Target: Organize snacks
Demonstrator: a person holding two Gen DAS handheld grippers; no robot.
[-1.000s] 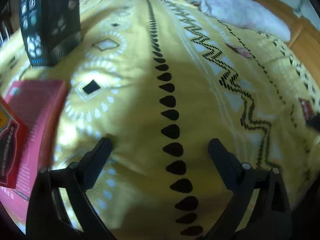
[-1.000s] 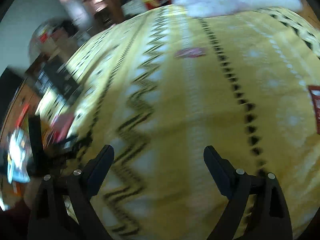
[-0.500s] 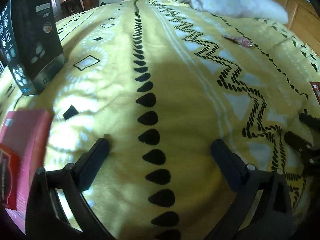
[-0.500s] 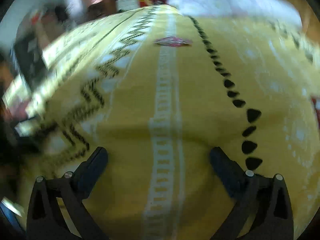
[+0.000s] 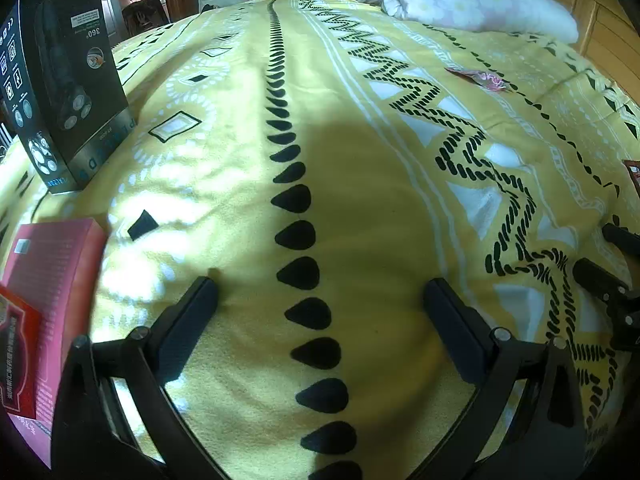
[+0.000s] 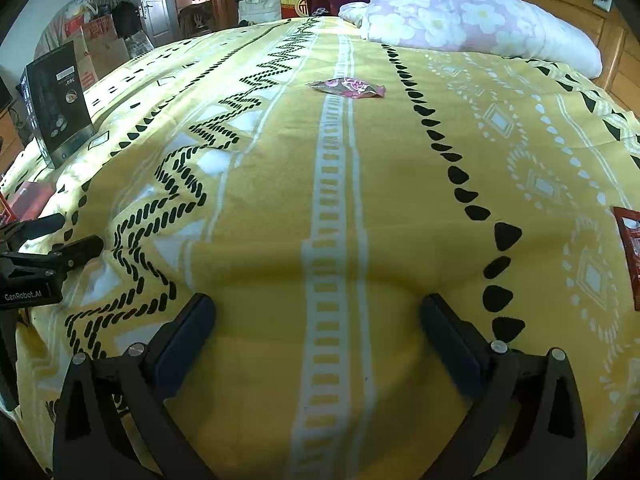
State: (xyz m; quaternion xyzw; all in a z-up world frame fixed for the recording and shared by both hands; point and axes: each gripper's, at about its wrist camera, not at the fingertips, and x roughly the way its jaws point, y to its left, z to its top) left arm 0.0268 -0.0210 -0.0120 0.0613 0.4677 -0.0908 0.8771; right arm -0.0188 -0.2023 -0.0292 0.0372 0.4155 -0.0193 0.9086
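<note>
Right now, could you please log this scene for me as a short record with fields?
Surface: yellow patterned bedspread
Left gripper: open, empty, low over the bedspread
Right gripper: open, empty
Snacks: pink packet far ahead of the right gripper; dark red packet at its right edge
Boxes: black box upright, pink box lying flat, both left
Pillow: far end

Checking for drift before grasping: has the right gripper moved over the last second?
Yes. The right gripper swung rightward: the black box slid toward the left edge of its view, and the snack packet now sits straight ahead.
</note>
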